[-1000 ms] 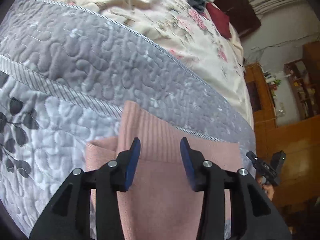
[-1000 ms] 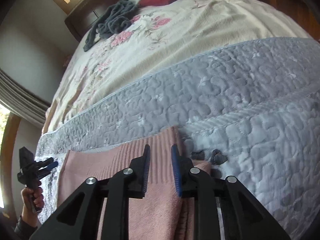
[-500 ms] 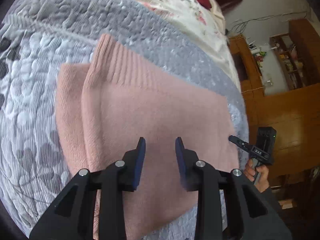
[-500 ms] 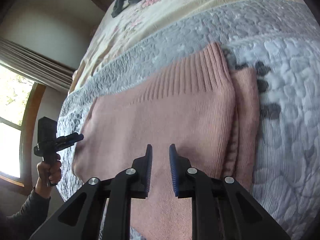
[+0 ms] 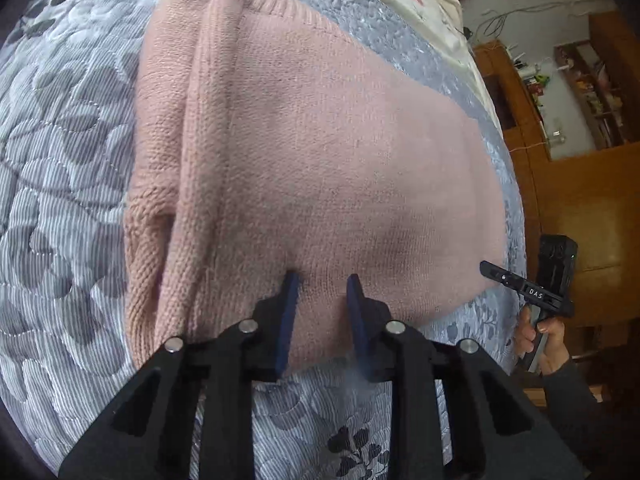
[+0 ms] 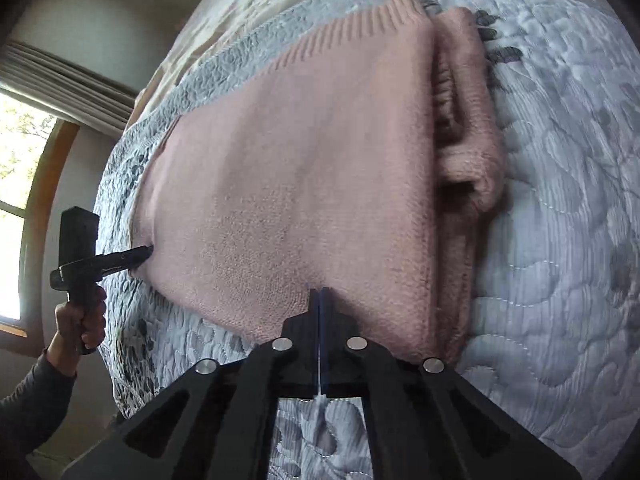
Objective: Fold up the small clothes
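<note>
A folded pink knit sweater (image 5: 320,152) lies flat on the grey quilted bedspread (image 5: 60,200). My left hand-held gripper (image 5: 319,280) hangs partly open at its near edge, holding nothing. My right hand-held gripper (image 6: 319,293) is closed, blue pads together, at the near hem.

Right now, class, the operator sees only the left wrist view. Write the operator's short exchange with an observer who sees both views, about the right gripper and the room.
Operator: My left gripper is open over the sweater. I see the right gripper only side-on. Is it open?
Observer: No, its fingers are shut, at the sweater's near edge. I cannot tell whether they pinch cloth.
Operator: What lies beyond the hand holding my gripper?
Observer: A bright window with a curtain above it.
</note>
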### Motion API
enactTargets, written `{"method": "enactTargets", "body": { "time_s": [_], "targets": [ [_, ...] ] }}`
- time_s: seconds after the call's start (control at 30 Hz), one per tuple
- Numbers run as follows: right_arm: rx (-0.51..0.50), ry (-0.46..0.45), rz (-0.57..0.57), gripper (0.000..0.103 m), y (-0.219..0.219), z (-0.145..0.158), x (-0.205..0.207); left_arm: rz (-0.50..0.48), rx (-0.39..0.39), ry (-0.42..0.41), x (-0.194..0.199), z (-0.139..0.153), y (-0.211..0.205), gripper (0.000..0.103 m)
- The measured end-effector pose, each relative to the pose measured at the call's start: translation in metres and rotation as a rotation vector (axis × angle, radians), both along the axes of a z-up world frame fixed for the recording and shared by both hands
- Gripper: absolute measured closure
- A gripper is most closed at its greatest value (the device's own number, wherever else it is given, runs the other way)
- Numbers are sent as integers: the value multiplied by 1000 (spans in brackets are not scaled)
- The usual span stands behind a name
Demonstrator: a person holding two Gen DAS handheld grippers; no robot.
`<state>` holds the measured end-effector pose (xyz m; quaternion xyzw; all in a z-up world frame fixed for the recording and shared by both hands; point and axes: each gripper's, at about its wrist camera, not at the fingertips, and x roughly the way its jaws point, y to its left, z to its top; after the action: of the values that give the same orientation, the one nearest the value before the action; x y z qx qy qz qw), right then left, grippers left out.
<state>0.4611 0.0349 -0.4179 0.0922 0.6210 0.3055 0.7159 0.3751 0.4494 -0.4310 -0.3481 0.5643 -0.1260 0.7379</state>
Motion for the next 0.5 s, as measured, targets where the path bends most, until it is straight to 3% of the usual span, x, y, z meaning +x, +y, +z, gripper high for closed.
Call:
{"method": "enactTargets", "body": {
  "time_s": [0.03, 0.1, 0.2, 0.27, 0.3, 0.33, 0.43, 0.47, 0.5],
  "targets": [
    [-5, -4, -22, 101, -7, 7, 2, 25, -31, -8, -2, 7, 7, 76],
    [-51, -57, -47, 92, -21, 26, 1, 59, -40, -59, -12, 28, 23, 53],
    [-134, -129, -69, 82, -39, 50, -7, 149, -52, -66, -25, 45, 65, 37],
    [-177, -193, -25, 74, -34, 65, -22, 213, -39, -60, -35, 51, 98, 27],
    [-224, -227, 6, 73, -23, 70, -32, 230, -33, -41, -37, 50, 111, 24],
    [-270, -262, 44, 65, -12, 73, -43, 234, -47, -15, -38, 45, 122, 24],
    [-401, -439, 206, 29, 38, 83, -86, 236, -113, 49, -25, 31, 143, 22],
    [-435, -513, 268, 21, 58, 85, -104, 230, -129, 54, -19, 29, 147, 22],
    [-466, -584, 330, 18, 82, 86, -122, 221, -154, 57, -11, 25, 150, 22]
  ]
}}
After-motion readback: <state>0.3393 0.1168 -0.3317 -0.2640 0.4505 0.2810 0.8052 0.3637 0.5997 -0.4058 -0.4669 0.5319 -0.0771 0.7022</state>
